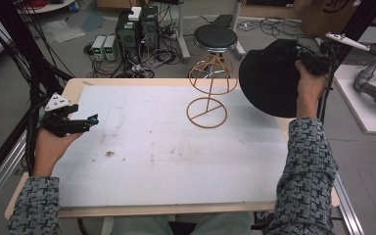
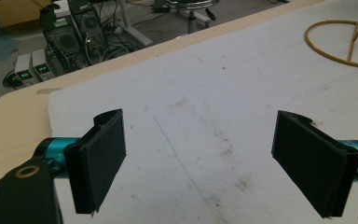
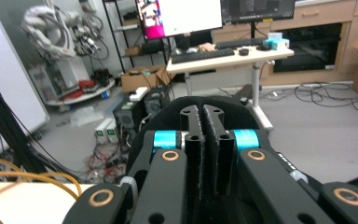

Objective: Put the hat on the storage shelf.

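The right gripper (image 1: 307,59), jaws pinching the black fabric hat (image 1: 269,78), holds it beside the far-edge gold wire stand (image 1: 211,90), likely for hanging, while the left gripper (image 1: 81,123) waits spread.

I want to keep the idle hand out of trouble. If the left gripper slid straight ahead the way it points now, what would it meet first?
Probably the wire stand. The left gripper, jaws open, points across the bare white mat toward the stand's ring base, though depth is hard to judge.
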### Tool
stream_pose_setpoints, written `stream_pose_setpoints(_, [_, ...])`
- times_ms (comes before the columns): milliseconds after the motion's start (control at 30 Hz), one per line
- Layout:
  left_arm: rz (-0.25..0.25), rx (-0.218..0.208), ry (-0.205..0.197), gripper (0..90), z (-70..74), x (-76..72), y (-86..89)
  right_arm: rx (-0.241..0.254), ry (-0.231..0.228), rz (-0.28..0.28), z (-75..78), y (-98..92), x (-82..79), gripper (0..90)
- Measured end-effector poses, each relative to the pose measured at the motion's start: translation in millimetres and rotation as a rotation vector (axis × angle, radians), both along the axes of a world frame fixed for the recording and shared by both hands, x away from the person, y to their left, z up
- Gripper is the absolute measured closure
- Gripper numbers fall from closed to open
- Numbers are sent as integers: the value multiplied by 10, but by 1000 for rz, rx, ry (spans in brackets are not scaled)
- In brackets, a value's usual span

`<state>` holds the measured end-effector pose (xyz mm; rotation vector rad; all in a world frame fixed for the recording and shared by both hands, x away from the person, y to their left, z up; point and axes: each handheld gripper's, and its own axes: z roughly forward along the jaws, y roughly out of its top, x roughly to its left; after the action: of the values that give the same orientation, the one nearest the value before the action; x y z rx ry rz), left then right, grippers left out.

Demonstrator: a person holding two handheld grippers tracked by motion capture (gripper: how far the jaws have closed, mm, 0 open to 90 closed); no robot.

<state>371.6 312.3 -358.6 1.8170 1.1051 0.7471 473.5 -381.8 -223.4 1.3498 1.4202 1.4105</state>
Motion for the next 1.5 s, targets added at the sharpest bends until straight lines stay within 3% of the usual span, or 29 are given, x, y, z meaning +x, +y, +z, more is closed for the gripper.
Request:
stream_pose_setpoints(100, [-1, -3, -2, 178, -1, 1, 0, 12, -19, -4, 54, -30, -22, 878])
stream_pose_setpoints(167, [-4, 2, 1, 178, 0, 2, 1, 52, -45, 12, 94, -63, -46, 879])
stream_pose_setpoints(467, [-4, -1, 2, 178, -7, 5, -8, 75, -98, 57, 186, -65, -54, 884])
stream_pose_setpoints(800, [-6, -3, 3, 178, -2, 2, 5, 201, -143, 111, 239, -80, -43, 894])
stream_pose_setpoints(1500, [-11, -1, 3, 178, -7, 5, 1, 279, -239, 189, 469, 8, -88, 896])
